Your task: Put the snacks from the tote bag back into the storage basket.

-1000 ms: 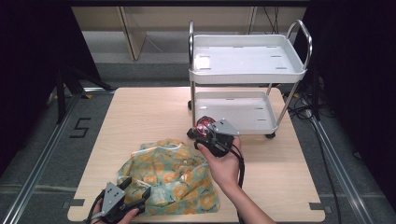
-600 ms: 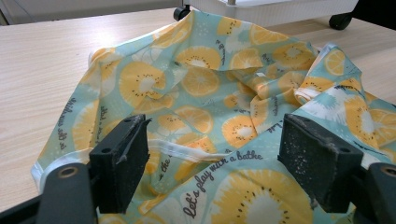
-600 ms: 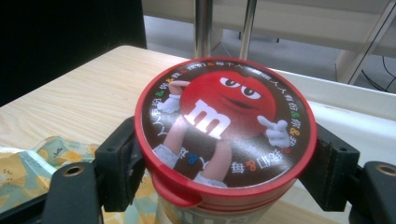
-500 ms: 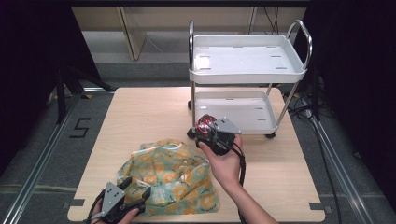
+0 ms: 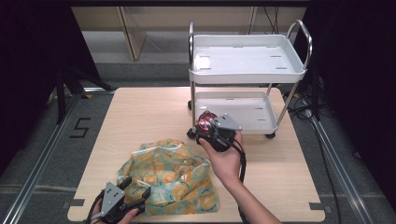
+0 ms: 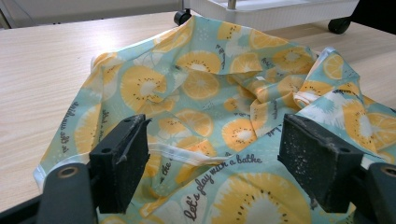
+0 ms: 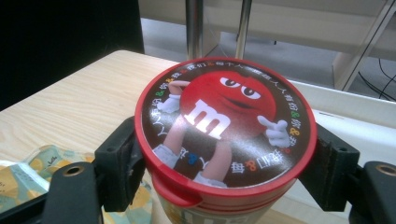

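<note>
Right hand-held gripper (image 5: 211, 129) edged toward cart (image 5: 247, 70).

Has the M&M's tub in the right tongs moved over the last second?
Yes, slightly. The tub, clamped in the right tongs, has drifted right, toward the cart's lower shelf and away from the fruit-print cloth.

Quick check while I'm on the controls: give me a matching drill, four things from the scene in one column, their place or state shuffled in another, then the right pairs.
Things:
1. round tub with red M&M's lid
2. crumpled teal cloth with orange fruit print
3. white two-shelf metal cart
4. left gripper

Place or state:
A. open, at the cloth's near edge
B. standing at the table's far side, shelves bare
C. clamped between the right gripper's jaws
D. lying on the wooden table

Pairs: 1-C, 2-D, 3-B, 4-A
</note>
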Demonstrator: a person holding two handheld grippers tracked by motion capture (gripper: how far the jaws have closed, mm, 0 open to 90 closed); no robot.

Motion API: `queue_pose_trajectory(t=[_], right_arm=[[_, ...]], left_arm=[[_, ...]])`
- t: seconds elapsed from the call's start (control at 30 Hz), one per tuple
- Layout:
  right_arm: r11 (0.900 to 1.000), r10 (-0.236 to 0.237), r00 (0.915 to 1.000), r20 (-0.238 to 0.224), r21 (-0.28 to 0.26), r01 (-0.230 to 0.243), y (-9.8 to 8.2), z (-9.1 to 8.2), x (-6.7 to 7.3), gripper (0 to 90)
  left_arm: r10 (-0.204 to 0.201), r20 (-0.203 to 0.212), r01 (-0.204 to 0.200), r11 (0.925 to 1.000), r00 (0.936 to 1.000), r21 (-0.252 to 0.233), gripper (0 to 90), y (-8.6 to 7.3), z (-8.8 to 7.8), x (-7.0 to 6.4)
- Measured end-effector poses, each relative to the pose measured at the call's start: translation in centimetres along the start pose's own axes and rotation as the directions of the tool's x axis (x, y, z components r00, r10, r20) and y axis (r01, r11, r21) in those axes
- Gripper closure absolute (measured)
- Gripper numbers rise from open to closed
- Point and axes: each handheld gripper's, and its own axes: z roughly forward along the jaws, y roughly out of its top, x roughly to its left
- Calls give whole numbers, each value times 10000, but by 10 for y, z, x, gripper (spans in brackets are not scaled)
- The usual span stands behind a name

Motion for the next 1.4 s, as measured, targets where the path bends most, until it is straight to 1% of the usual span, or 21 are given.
queue_pose_trajectory(t=[0.03,0.1,0.17,0.27,0.3,0.47,0.57,0.6,0.77,0.8,0.83,0.87,0.97,1.07,1.1,1.13,1.17,1.23,1.27,1.33,1.4], right_arm=[[9999,-122,9999,22,33,122,1,0,-1,266],[10000,48,9999,104,18,-49,1,1,0,266],[9998,-194,9998,80,-93,194,2,2,-2,266],[10000,45,9999,141,60,-46,3,1,-1,266],[10000,-83,9998,184,-20,83,4,1,-2,266],[9999,112,9999,63,-48,-111,4,2,-2,266],[10000,-26,9999,164,-20,26,5,2,-4,266],[9997,-223,9997,131,-69,224,5,3,-6,266],[10000,-59,9998,171,-8,59,4,4,-6,266],[9998,-182,9997,184,8,182,5,4,-7,266],[10000,13,9999,107,64,-13,5,4,-6,266],[10000,-80,9999,128,11,80,5,5,-7,266],[9999,85,9999,133,-62,-84,5,6,-7,266],[10000,-64,9999,154,42,64,5,6,-7,266],[9997,-254,9993,262,-36,255,5,6,-9,266],[9996,-277,9992,284,-98,280,5,7,-9,266],[10000,-39,9998,214,-9,39,4,7,-8,266],[10000,54,9998,192,-29,-53,5,7,-8,266],[9999,-157,9997,207,-12,157,5,8,-10,266],[10000,33,9997,251,-24,-33,6,8,-10,266],[9998,-198,9993,309,-53,199,7,8,-12,266]], left_arm=[[25,11,-25,10000,10000,18,236,0,0,0],[41,6,-41,10000,10000,24,235,0,0,0],[3,6,-3,10000,10000,-9,235,0,0,0],[-5,5,5,10000,10000,-16,235,0,0,0],[-9,3,9,10000,10000,-21,235,0,0,0],[-5,30,5,10000,10000,-25,235,0,0,0],[70,58,-69,10000,10000,-28,235,1,0,-1],[77,61,-77,10000,10000,-21,235,0,0,0],[33,42,-33,10000,10000,-30,235,0,0,-1],[37,50,-37,10000,10000,-23,235,0,0,-1],[33,53,-33,10000,10000,-25,235,0,0,-1],[29,51,-29,10000,10000,-28,235,0,0,-1],[45,63,-45,10000,10000,-38,235,0,0,-1],[2,140,0,9999,9999,-126,235,0,1,-1],[2,140,-1,9999,9999,-121,235,0,2,-1],[-11,139,12,9999,9999,-99,235,0,1,-2],[0,133,2,9999,9999,-117,235,0,2,-2],[4,124,-3,10000,9999,-62,235,0,1,-2],[1,124,0,10000,9999,-80,235,0,1,-1],[-12,127,13,9999,9999,-122,235,0,1,-1],[-10,134,12,9999,9999,-128,235,0,2,-1]])
